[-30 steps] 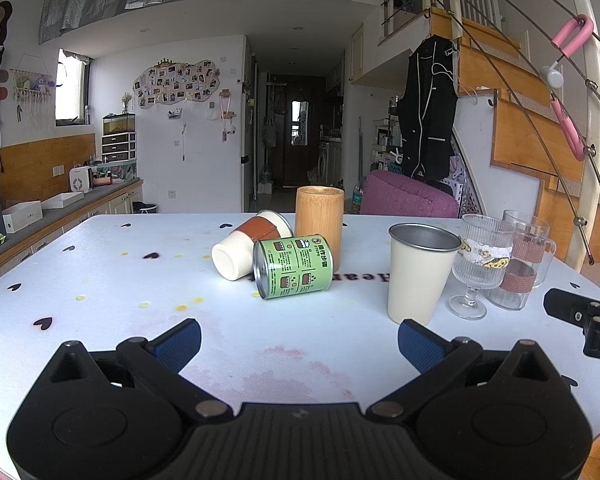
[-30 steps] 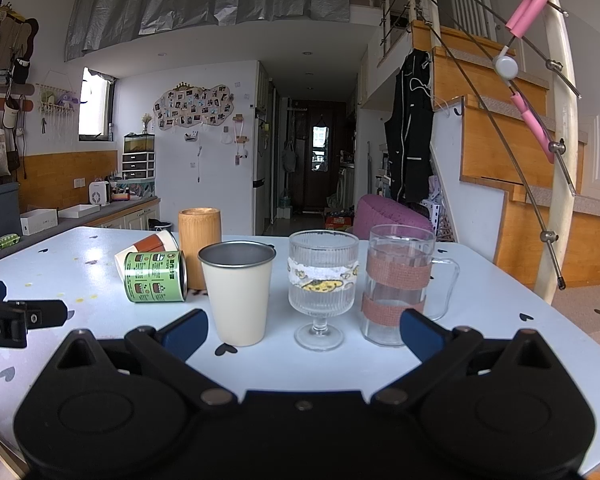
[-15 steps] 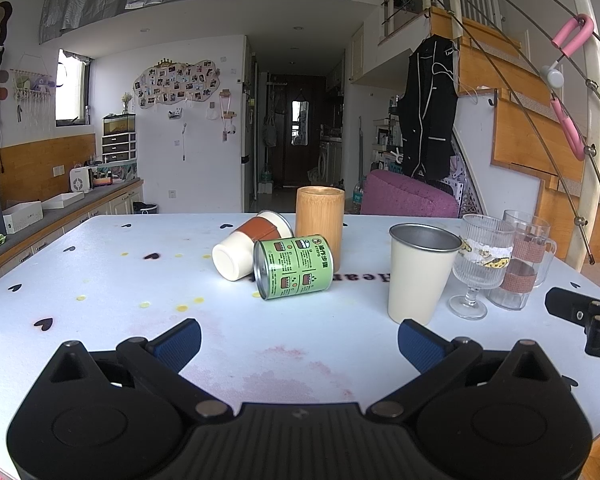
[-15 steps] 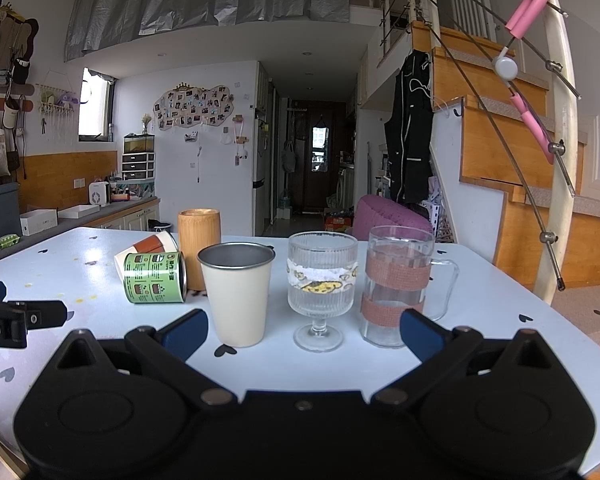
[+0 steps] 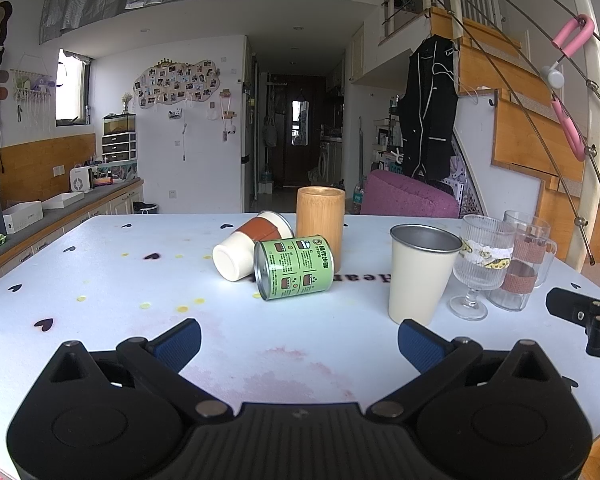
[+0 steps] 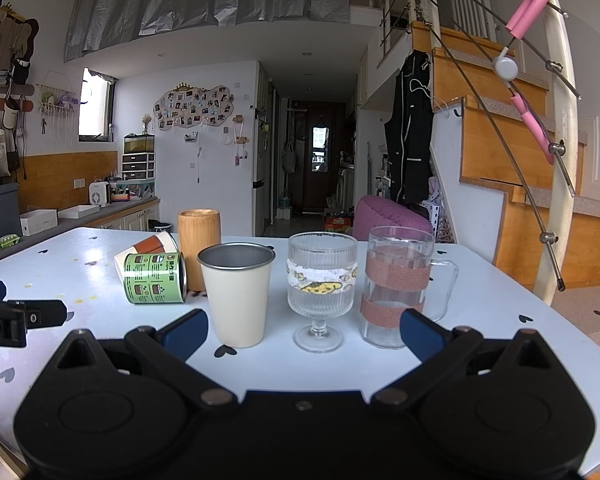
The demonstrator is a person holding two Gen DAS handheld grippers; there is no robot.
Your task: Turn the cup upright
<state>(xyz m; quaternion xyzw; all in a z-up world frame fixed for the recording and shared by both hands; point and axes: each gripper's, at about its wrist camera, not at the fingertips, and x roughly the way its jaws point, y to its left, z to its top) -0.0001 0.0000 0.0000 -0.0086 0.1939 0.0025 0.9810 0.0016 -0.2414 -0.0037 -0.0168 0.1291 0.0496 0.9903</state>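
Each black gripper (image 5: pixel 299 340) carries blue ribbed pads (image 5: pixel 179 343) and silver rivets.

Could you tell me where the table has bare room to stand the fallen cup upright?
Bare table lies left of the tipped paper cup and between the green can and the left gripper. Crowded: from the bamboo cup rightward.

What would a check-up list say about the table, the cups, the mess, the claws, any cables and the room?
Surface: white table with heart stickers, yellow dots and pink stains.
Job's things: paper cup with brown sleeve and green can, both lying on their sides.
Clutter: upright bamboo cup, steel cup, stemmed glass, glass mug.
Claws: left claw open, empty; right claw open, empty.
Cables: nothing seen.
Surroundings: wooden staircase, black jacket, purple seat, kitchen counter.
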